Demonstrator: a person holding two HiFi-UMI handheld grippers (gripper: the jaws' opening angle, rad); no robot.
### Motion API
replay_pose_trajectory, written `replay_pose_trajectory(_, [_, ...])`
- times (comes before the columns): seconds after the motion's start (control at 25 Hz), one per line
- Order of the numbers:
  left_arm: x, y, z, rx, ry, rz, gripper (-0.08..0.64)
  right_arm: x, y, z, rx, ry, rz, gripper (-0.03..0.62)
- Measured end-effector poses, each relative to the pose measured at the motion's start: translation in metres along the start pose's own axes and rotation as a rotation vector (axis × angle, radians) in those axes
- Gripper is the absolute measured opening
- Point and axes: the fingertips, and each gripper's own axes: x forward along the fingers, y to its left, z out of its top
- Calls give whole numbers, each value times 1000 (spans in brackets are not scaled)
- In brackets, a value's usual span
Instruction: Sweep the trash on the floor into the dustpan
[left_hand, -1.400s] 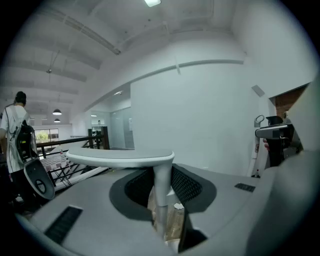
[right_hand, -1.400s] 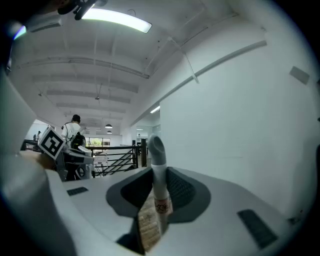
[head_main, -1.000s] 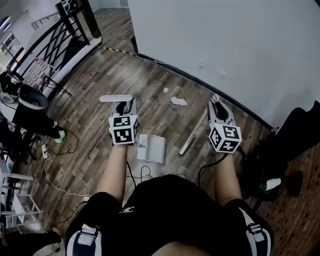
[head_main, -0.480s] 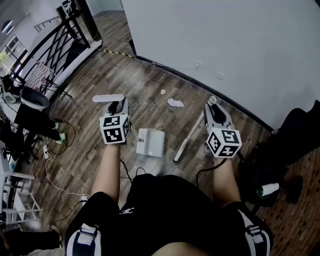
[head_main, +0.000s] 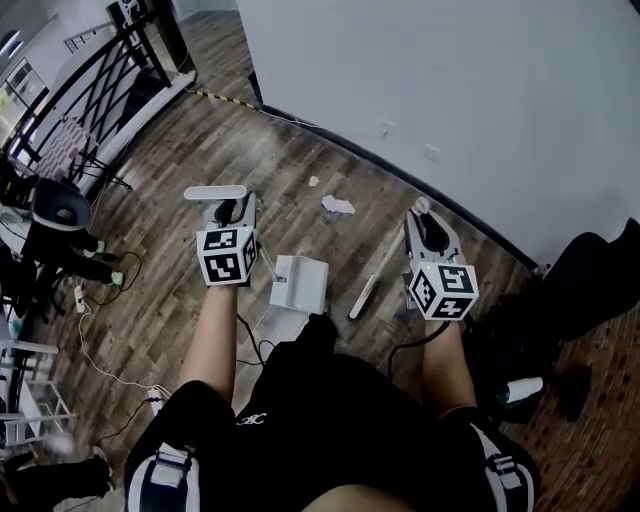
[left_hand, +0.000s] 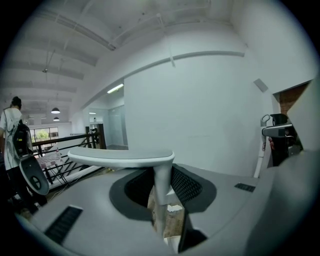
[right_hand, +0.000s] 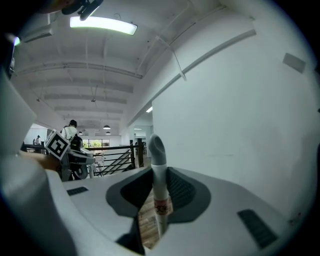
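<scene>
My left gripper (head_main: 232, 213) is shut on the thin stem of the white dustpan's T-shaped handle (head_main: 215, 193); the dustpan (head_main: 300, 283) rests on the wood floor in front of the person. In the left gripper view the handle's flat top (left_hand: 122, 157) stands above the left gripper (left_hand: 162, 200). The right gripper (head_main: 422, 216) is shut on the white broom handle (right_hand: 156, 150), whose brush head (head_main: 365, 296) sits on the floor right of the dustpan; in its own view the right gripper (right_hand: 158, 200) pinches that handle. A crumpled white paper (head_main: 337, 205) and a smaller scrap (head_main: 314, 182) lie beyond, near the wall.
A white wall (head_main: 450, 100) with a dark baseboard runs diagonally behind the trash. A black railing (head_main: 90, 90) and an office chair (head_main: 60, 212) stand at the left. Cables (head_main: 110, 330) trail over the floor. A black bag (head_main: 590, 280) and a white bottle (head_main: 520, 388) sit at the right.
Both grippers, with dustpan and broom, have drifted a little left in the head view. The dustpan sits slightly nearer the crumpled paper. Both grips are unchanged.
</scene>
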Motion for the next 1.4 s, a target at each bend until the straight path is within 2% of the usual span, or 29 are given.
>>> replay_pose_trajectory(0.16, [30, -4, 4, -5, -1, -21, 109, 21, -22, 4, 3, 3, -29, 101])
replay_pose_trajectory(0.4, [83, -9, 5, -2, 18, -61, 109, 60, -44, 15, -43, 16, -46, 100])
replay_pose_trajectory(0.64, [133, -3, 23, -10, -3, -71, 109, 102, -77, 22, -25, 23, -66, 100])
replay_pose_trajectory(0.88, [175, 27, 28, -38, -8, -74, 109, 155, -84, 25, -28, 25, -63, 100])
replay_pose_trajectory(1.12, [209, 43, 35, -19, -8, -86, 109, 207, -89, 46, -17, -15, -76, 100])
replay_pose_trajectory(1.4, [235, 65, 51, 2, -22, -50, 109, 264, -82, 68, -15, -45, -43, 100])
